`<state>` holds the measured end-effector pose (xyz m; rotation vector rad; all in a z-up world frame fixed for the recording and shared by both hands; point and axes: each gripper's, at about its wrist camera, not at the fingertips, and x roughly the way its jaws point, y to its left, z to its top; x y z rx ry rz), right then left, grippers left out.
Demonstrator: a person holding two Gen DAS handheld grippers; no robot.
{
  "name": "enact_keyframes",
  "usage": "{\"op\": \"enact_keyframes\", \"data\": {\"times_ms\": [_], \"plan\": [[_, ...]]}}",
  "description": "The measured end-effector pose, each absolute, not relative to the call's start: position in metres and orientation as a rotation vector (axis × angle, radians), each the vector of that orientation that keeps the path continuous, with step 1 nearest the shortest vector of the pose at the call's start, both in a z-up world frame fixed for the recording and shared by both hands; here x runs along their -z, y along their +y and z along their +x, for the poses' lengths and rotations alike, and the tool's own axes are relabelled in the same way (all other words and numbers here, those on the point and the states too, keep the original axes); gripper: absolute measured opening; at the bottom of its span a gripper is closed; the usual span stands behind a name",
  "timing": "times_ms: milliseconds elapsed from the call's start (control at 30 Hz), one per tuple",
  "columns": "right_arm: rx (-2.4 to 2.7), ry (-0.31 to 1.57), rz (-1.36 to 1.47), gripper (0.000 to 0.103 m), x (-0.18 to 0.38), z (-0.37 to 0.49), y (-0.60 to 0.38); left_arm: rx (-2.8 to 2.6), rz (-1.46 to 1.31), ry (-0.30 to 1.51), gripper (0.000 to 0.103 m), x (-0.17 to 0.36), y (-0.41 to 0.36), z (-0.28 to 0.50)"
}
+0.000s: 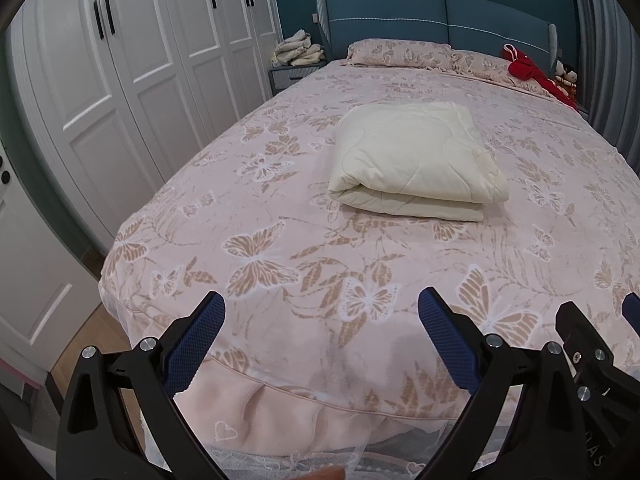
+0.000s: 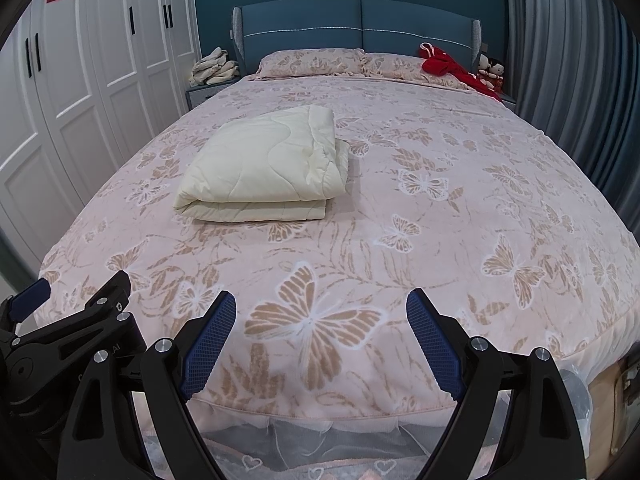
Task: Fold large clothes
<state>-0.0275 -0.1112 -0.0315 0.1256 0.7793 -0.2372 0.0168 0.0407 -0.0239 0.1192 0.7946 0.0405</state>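
- My left gripper [image 1: 322, 312] stands at the foot of the bed, jaws spread wide, nothing between them; its fingertips [image 1: 212, 312] carry blue pads with a fine cross-hatched grip on black moulded arms with bright metal pins.
- My right gripper [image 2: 322, 312] stands the same: jaws wide apart and empty, over the near edge of the bedspread.
- I see each gripper's neighbour at the frame edge, so the two sit side by side.
- The task item, a cream quilt [image 1: 416, 160], lies folded into a thick rectangular bundle on the middle of the bed, well apart from both grippers. Its surface is soft and puffy with curved stitched lines; the rounded fold faces me, with layered edges beneath it.
- The bedspread [image 2: 440, 240] is pale pink, plush-looking, with tan and white butterfly and leaf patterns, lying smooth; sheer lace with heart shapes hangs below its hem.
- Two matching pillows [image 2: 312, 62] rest against a padded blue headboard [image 2: 360, 24].
- A red garment [image 2: 444, 66] lies crumpled on the right-hand pillow, with small dolls [image 2: 490, 70] beside it.
- White panelled wardrobe doors [image 1: 140, 60] with black handles line the left wall; a heap of pale cloth [image 1: 298, 50] sits on the nightstand.
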Motion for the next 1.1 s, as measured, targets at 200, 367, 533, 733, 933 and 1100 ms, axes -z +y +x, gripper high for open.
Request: {"op": "enact_keyframes", "data": {"times_ms": [200,367,533,733,933,1100], "plan": [[0.234,0.779,0.115,0.085,0.029,-0.023,-0.106,-0.043,0.112,0.8,0.094,0.025,0.041,0.016],[0.238,0.777,0.119,0.085,0.029,-0.024,-0.102,-0.051,0.115,0.792,0.093,0.024,0.04,0.014],[0.239,0.779,0.12,0.085,0.029,-0.022,-0.101,-0.059,0.123,0.782,0.092,0.024,0.038,0.012],[0.24,0.777,0.121,0.085,0.029,-0.022,-0.1,-0.064,0.132,0.779,0.092,0.024,0.037,0.012],[0.239,0.776,0.12,0.085,0.03,-0.023,-0.101,-0.06,0.13,0.777,0.088,0.023,0.037,0.011],[0.237,0.777,0.122,0.086,0.03,-0.023,-0.102,-0.057,0.145,0.759,0.085,0.023,0.035,0.01]]}}
